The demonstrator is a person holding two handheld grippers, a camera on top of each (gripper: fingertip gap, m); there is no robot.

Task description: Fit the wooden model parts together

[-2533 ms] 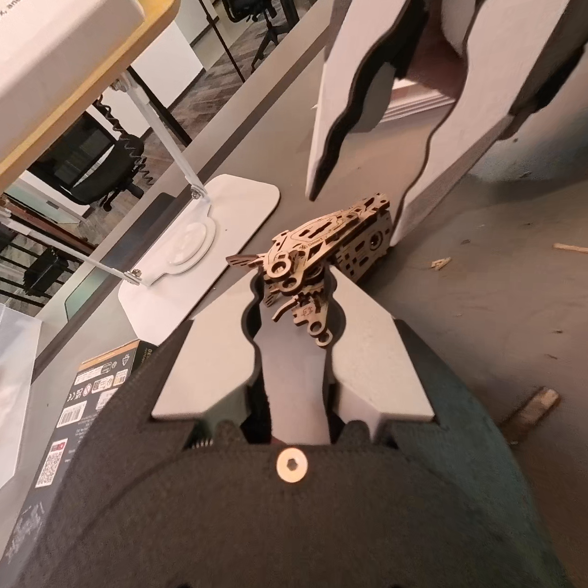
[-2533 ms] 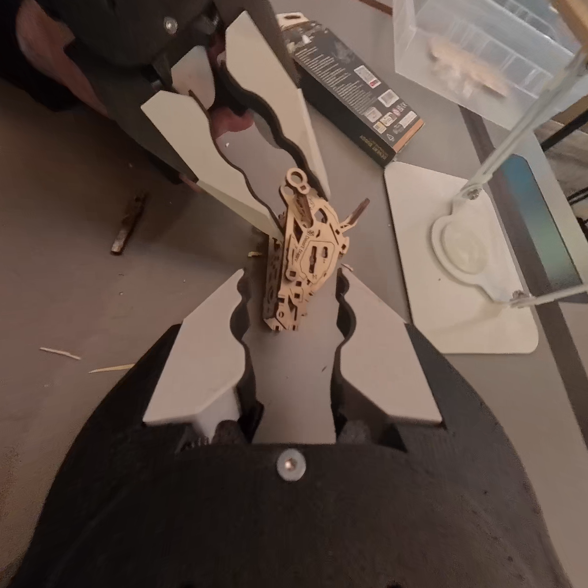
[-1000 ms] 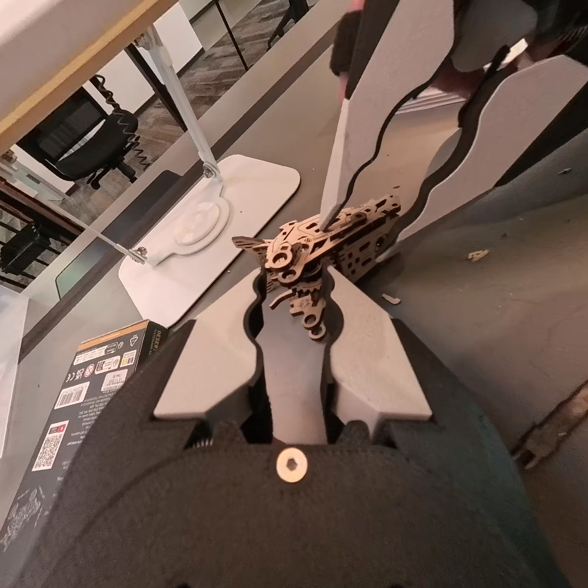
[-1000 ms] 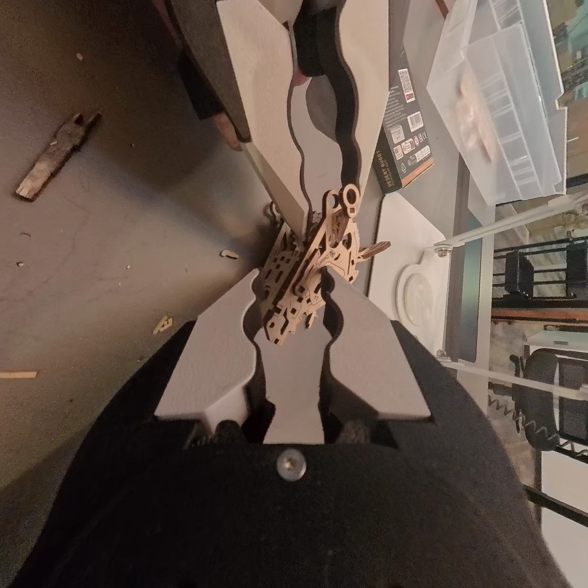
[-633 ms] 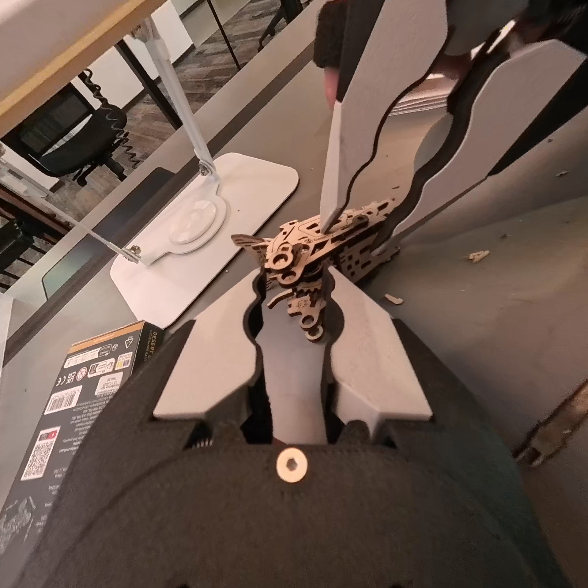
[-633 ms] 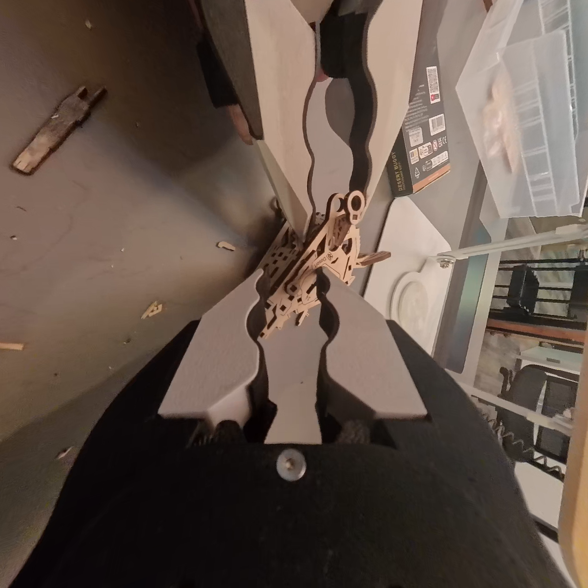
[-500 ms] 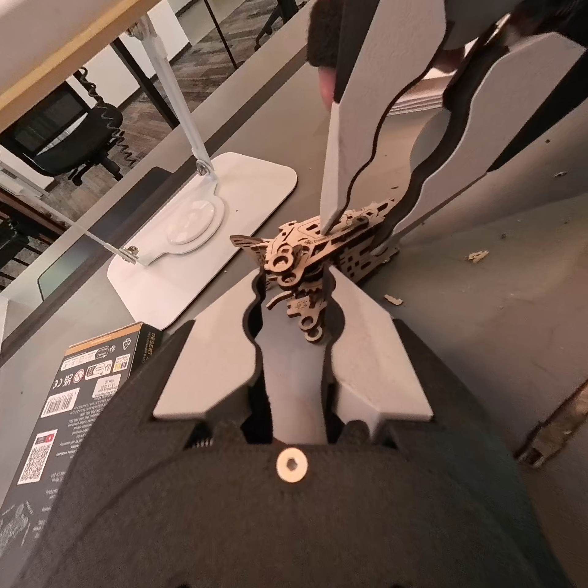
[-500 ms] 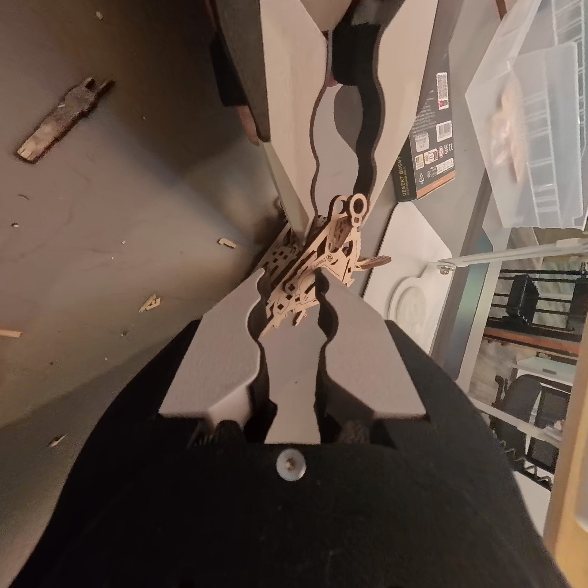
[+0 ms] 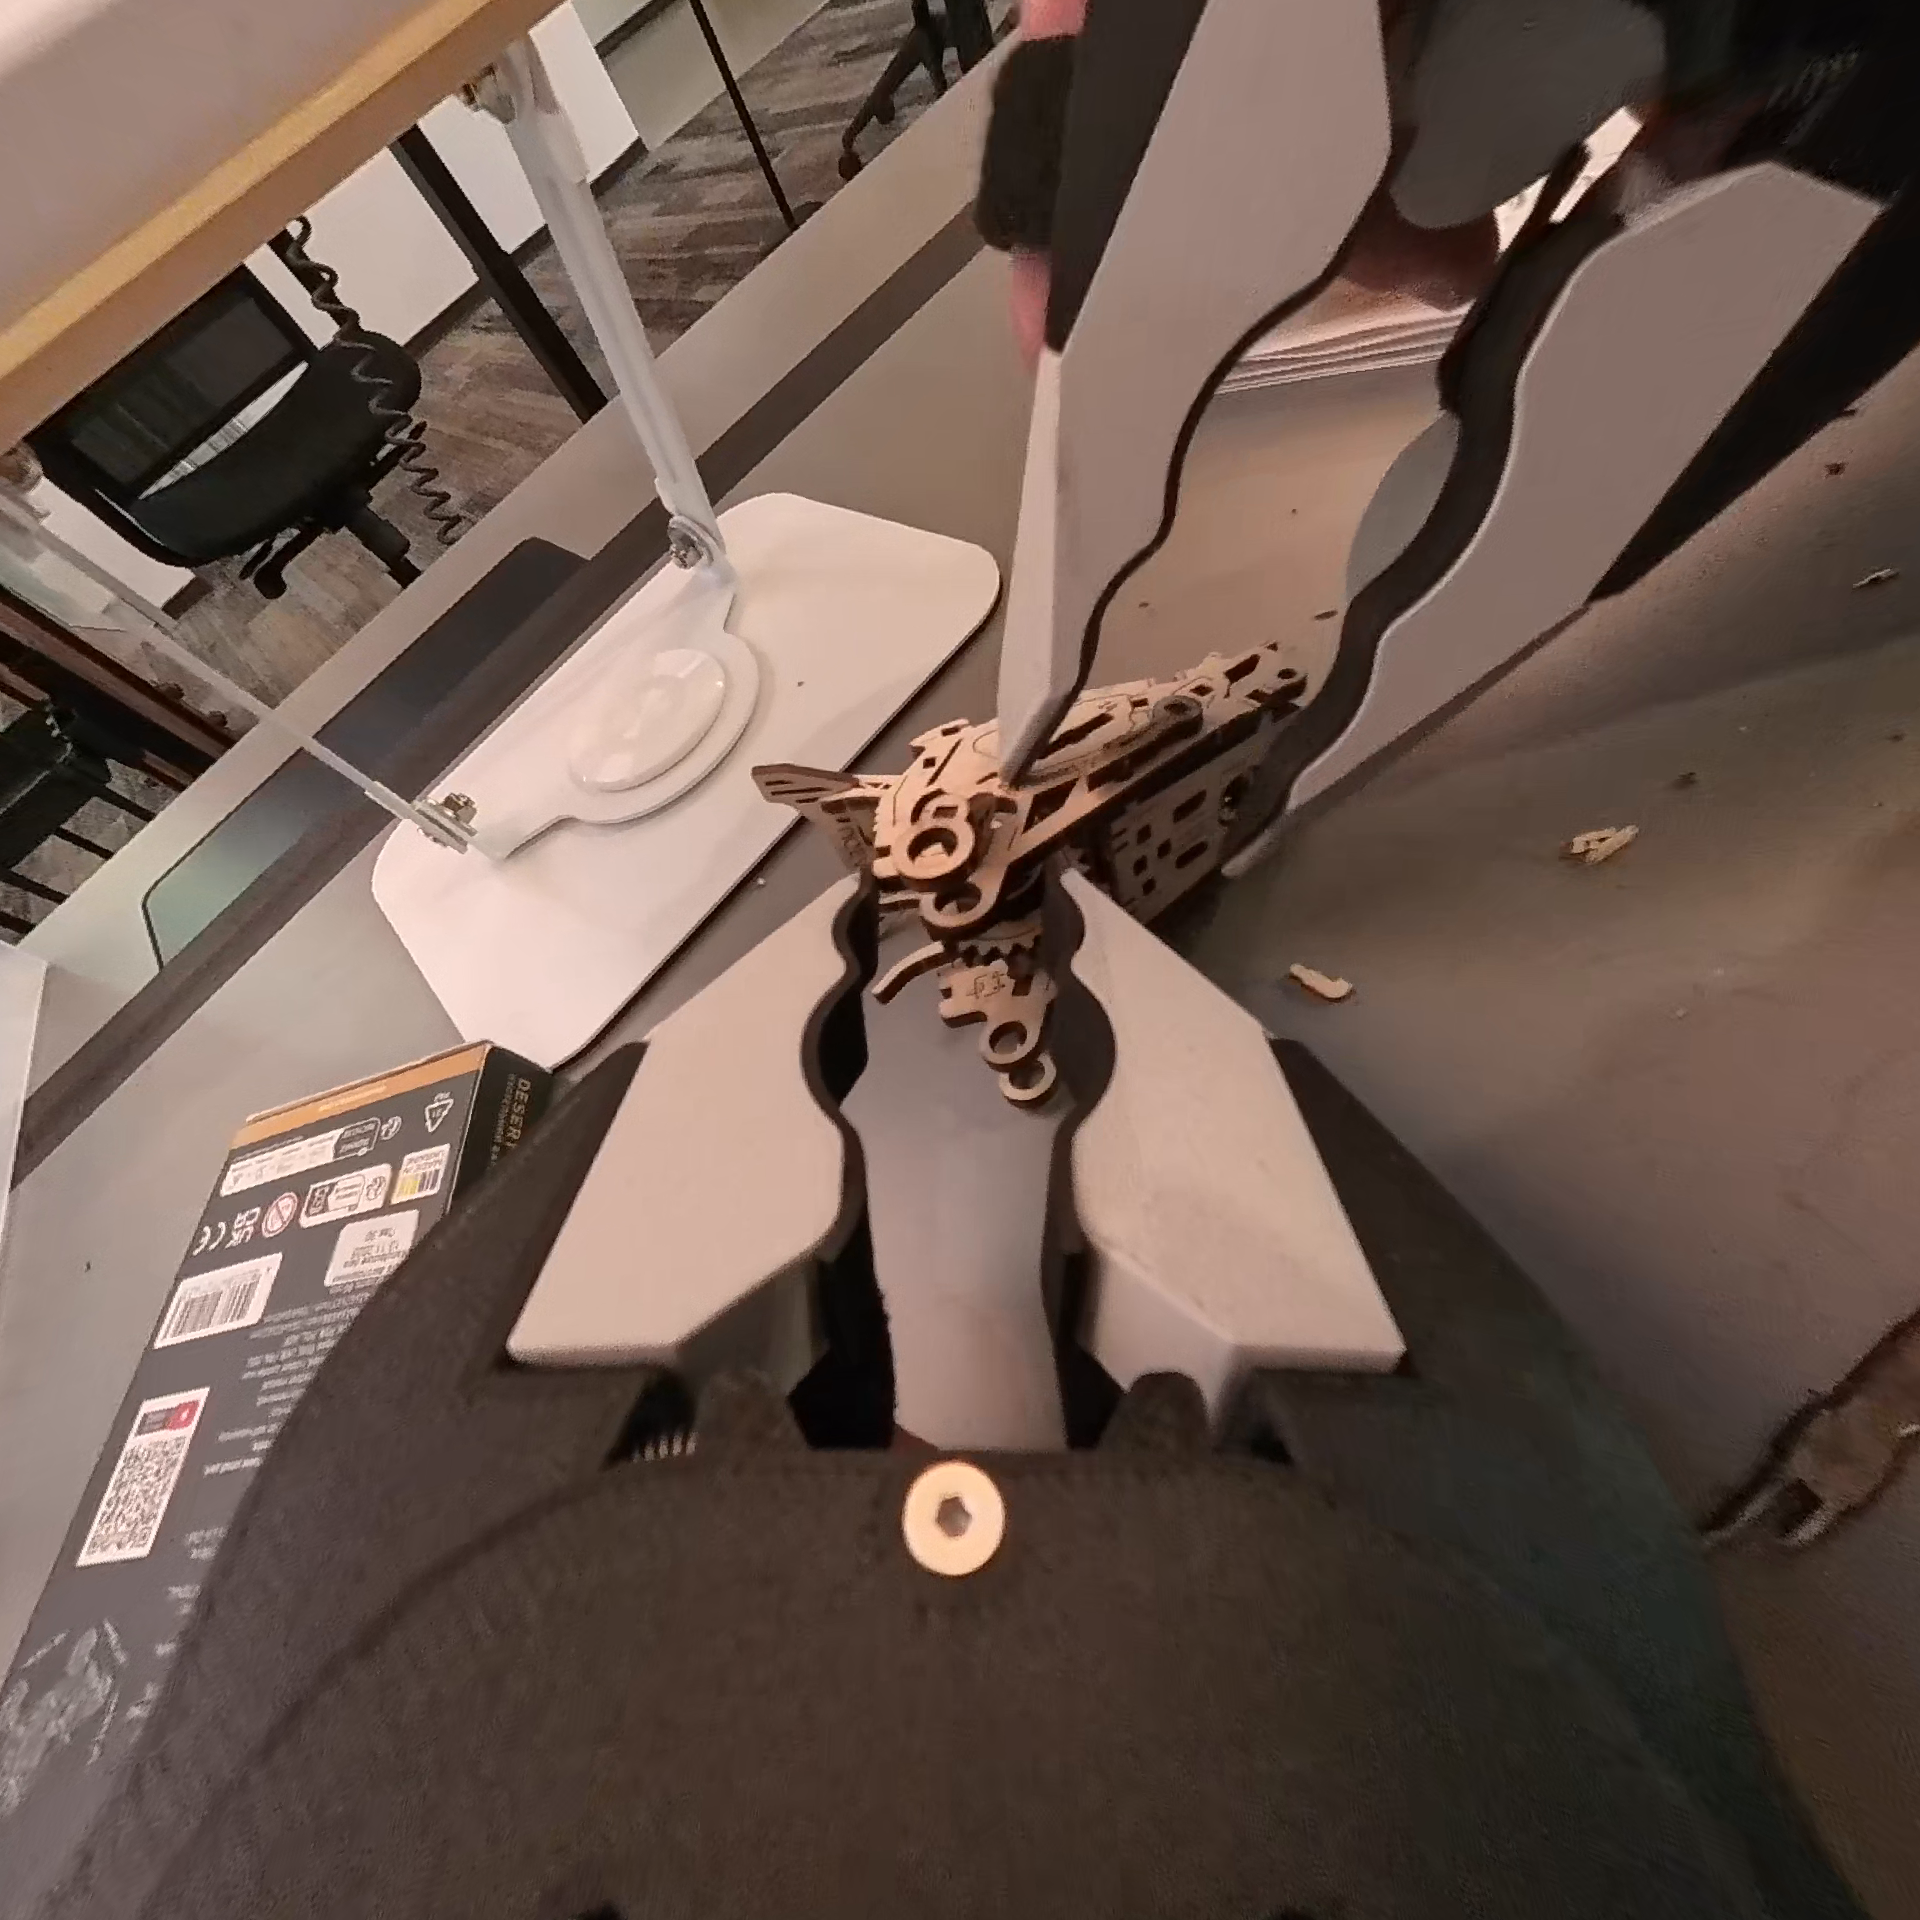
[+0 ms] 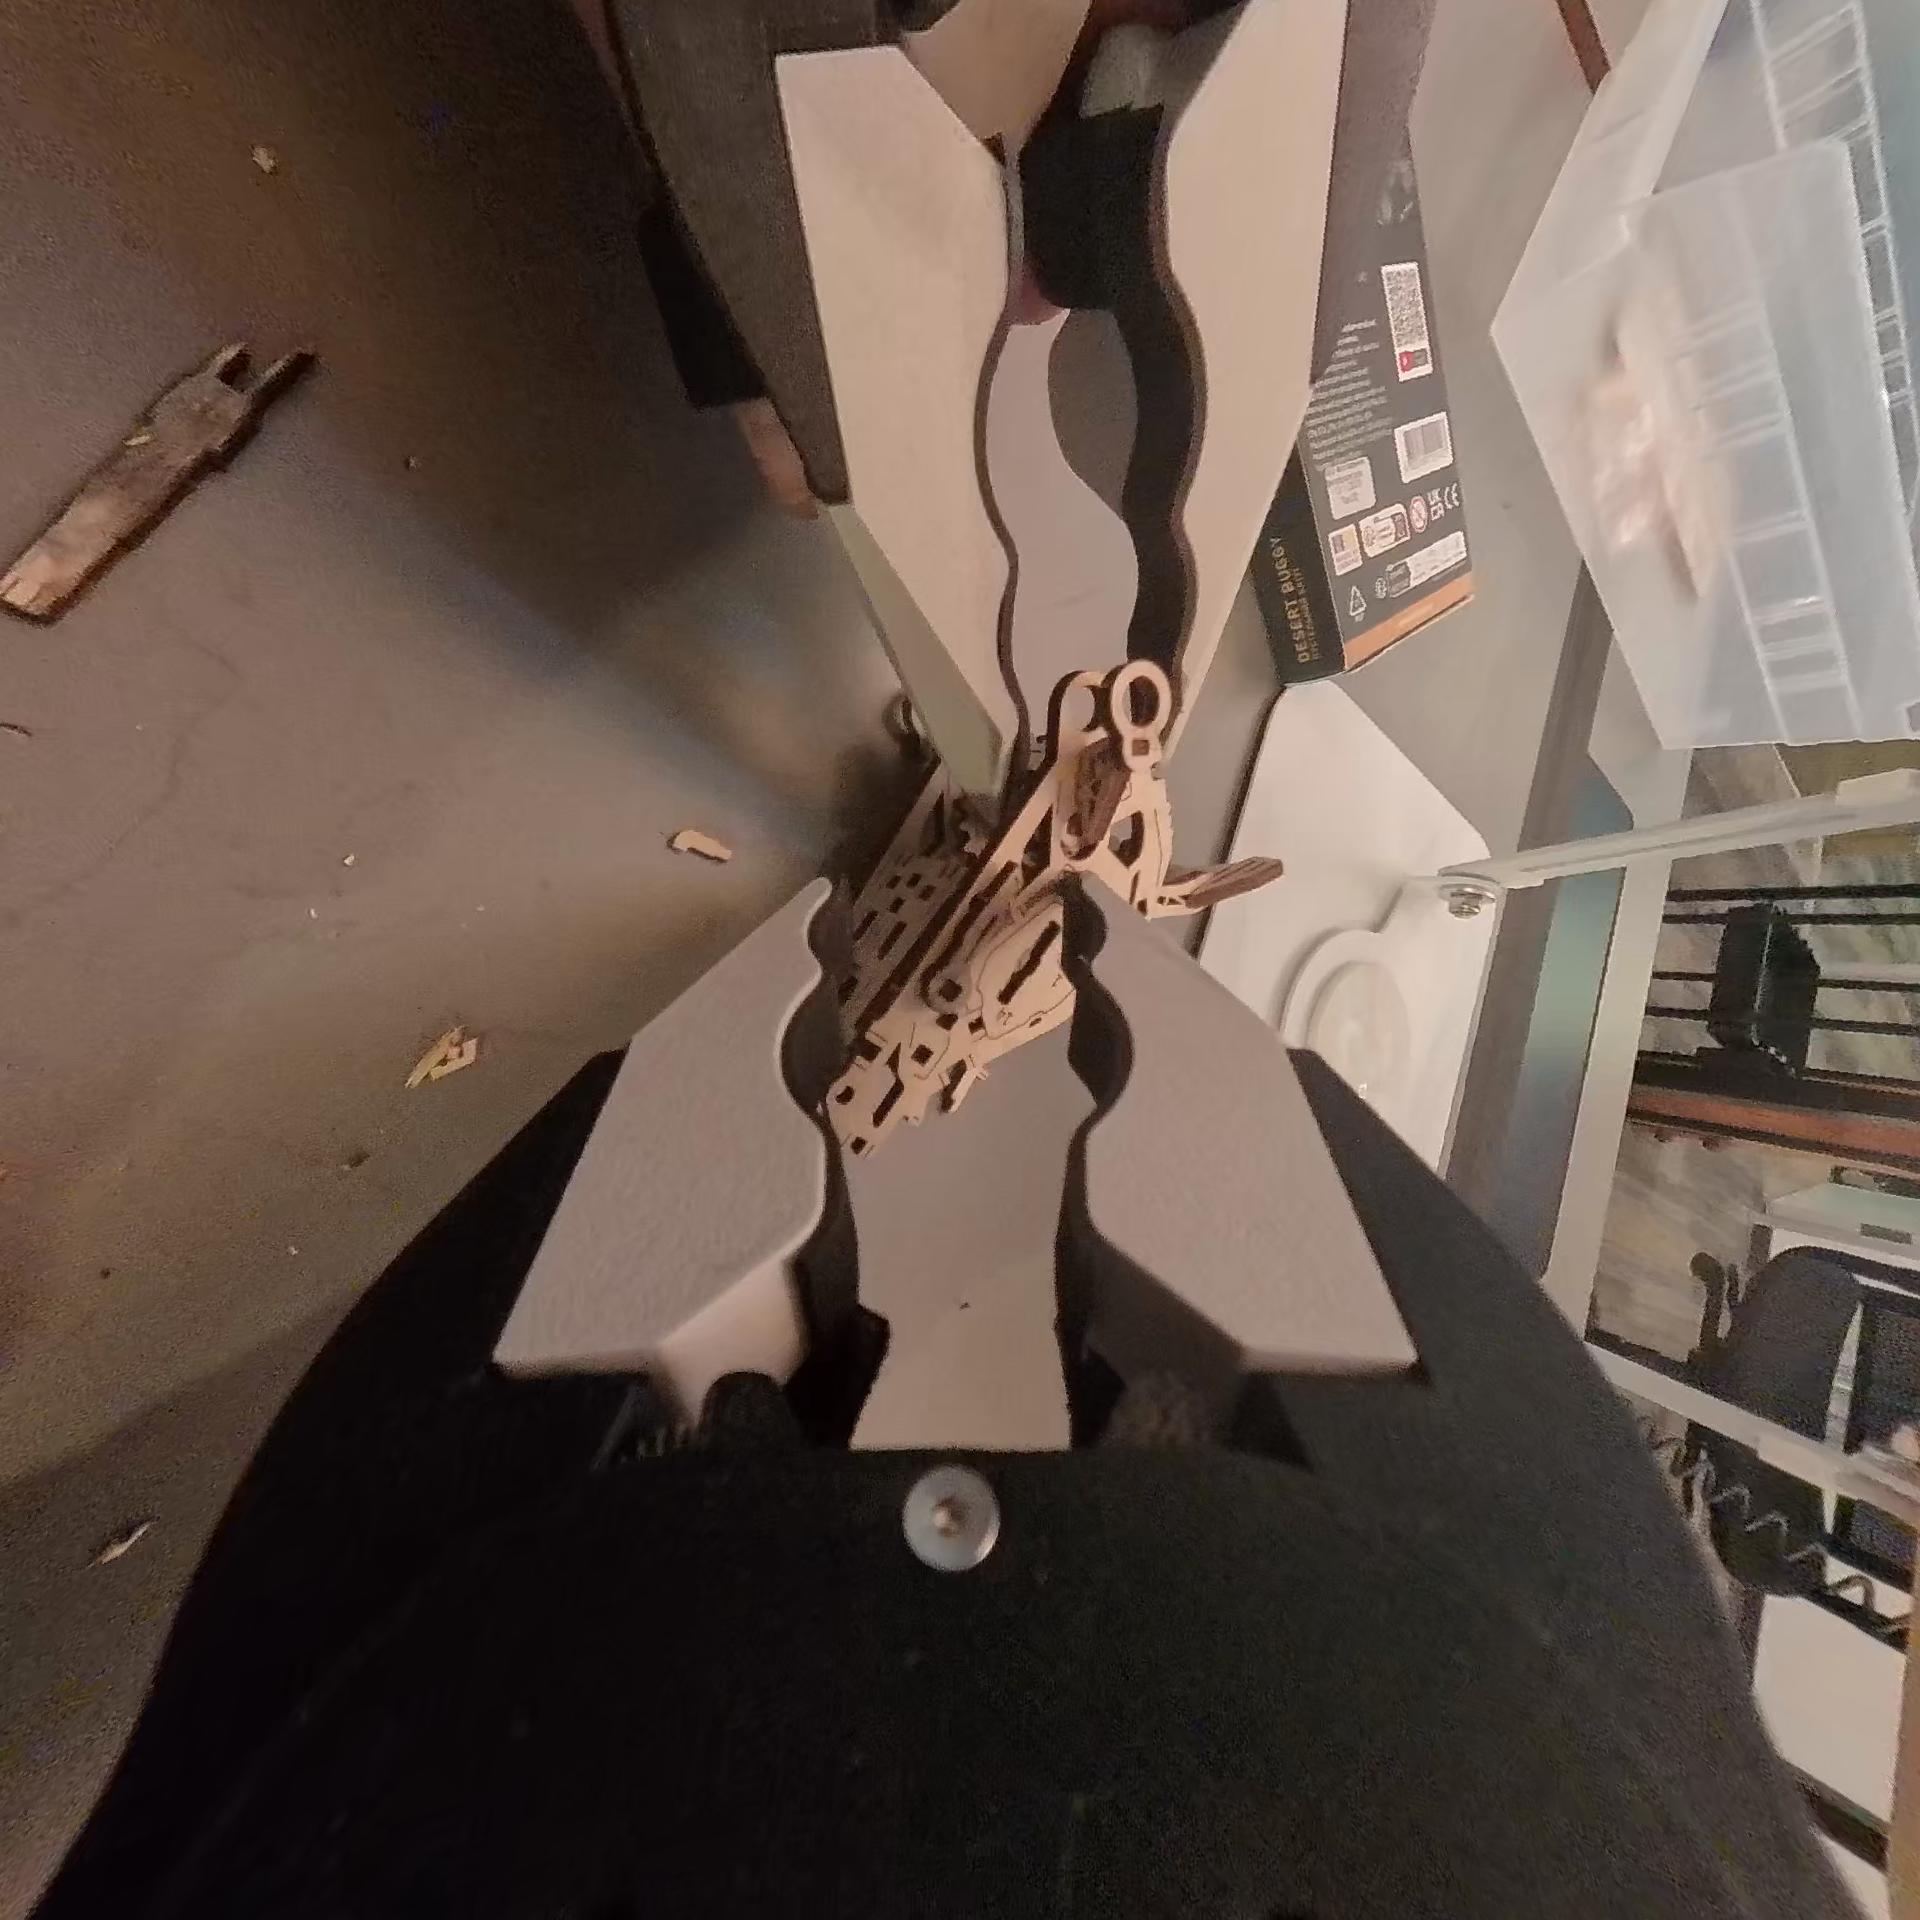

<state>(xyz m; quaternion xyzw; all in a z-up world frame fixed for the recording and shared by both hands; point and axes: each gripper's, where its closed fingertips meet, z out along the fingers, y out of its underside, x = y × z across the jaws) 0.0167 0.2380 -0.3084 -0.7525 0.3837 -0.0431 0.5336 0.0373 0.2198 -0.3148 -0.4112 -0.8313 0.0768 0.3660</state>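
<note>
A small wooden model (image 9: 1039, 800) of laser-cut plates and gears is held just above the grey table (image 9: 1558, 1091). My left gripper (image 9: 961, 904) is shut on its lower geared end. In the right wrist view the model (image 10: 966, 966) stands between the fingers of my right gripper (image 10: 956, 904). These fingers stand apart, with a dark gap between the left pad and the perforated side plate. In the left wrist view one right finger (image 9: 1049, 582) rests its tip on the model's top plate, and the other finger (image 9: 1455, 540) stands beside the far plate.
A white lamp base (image 9: 675, 727) stands behind the model. A black box (image 9: 312, 1247) lies at the left. A clear plastic organiser (image 10: 1714, 416) is by the table edge. A dark wooden strip (image 10: 135, 488) and small wood chips (image 9: 1600, 842) lie on the table. My left and right fingertips are right by each other. The white lamp base (image 9: 675, 727) is about 15 cm from my left fingertips.
My right gripper rolled around the model, squeezed its plates, and has now widened its jaws off it. My left gripper has kept its hold, nearly still.
</note>
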